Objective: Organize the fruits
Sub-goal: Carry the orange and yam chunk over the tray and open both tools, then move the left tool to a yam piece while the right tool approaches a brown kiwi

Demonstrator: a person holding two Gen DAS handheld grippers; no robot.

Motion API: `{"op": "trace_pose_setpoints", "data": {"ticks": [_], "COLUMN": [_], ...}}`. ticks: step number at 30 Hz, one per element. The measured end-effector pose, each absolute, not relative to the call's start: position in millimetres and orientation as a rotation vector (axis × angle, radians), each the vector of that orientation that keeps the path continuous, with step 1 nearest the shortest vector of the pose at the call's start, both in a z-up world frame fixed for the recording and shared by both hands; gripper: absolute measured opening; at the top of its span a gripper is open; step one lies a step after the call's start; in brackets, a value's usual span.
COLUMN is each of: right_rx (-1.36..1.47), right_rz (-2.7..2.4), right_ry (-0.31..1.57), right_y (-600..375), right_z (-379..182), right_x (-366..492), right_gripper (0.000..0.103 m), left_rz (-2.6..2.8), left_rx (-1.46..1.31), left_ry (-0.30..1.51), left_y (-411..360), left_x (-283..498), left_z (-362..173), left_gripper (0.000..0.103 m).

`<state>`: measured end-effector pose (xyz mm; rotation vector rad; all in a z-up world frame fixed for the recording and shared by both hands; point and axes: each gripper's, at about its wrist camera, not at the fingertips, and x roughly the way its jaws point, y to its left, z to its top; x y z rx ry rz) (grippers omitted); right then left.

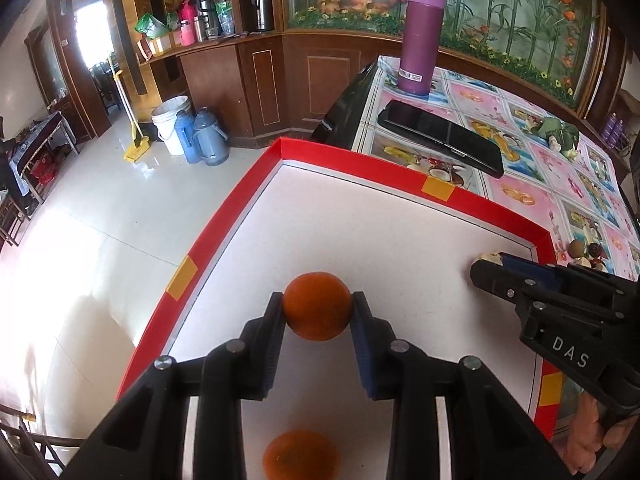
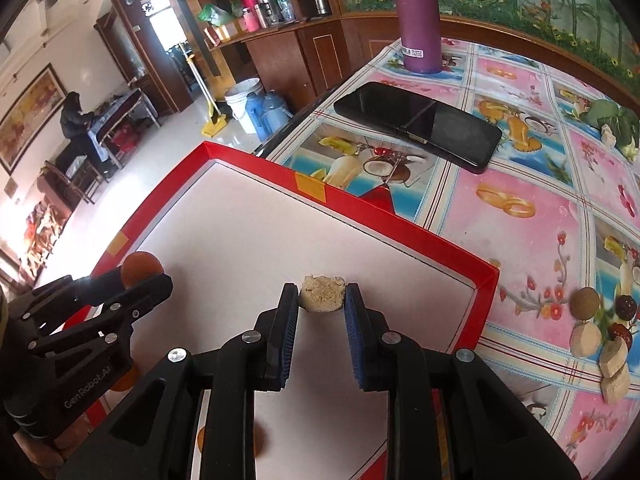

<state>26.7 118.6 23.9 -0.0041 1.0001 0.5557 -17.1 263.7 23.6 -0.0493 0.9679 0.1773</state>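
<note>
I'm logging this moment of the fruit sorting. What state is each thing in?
left gripper: shut on the orange, above the tray.
right gripper: shut on the beige chunk.
red-rimmed tray: open; a second orange lies inside.
purple bottle: upright, lid closed.
phone: flat, screen dark.
</note>
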Motion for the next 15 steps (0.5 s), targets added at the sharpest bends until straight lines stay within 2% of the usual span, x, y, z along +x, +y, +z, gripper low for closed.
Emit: {"op": "trace_pose_setpoints", "data": {"ticks": [9, 10, 11, 12, 15], "right_rx": [-0.033, -0.021, -0.002, 0.017, 0.044], "right_rz": [0.571, 0.583, 0.595, 0.606, 0.618], "right_ry": [1.02, 1.031, 1.037, 1.029, 0.977], "right_y": [122, 121, 117, 113, 98], "right_z": [20, 20, 21, 23, 35], "right_x": [30, 32, 32, 32, 27], "right_gripper": [0.025, 0.028, 0.037, 0.038, 0.038], "left_rz": [0.206, 0.22, 0.236, 0.246, 0.261], "left_rx": [-0.032, -0.025, -0.021, -0.022, -0.022], "left_ry": [1.004, 1.003, 1.006, 1.0, 0.964], "left_y": [261, 261, 261, 260, 254], "left_x": [-15, -16, -15, -18, -27], "left_z": [16, 17, 16, 18, 28], "left_gripper": [0.038, 0.046, 0.053, 0.061, 0.064]}}
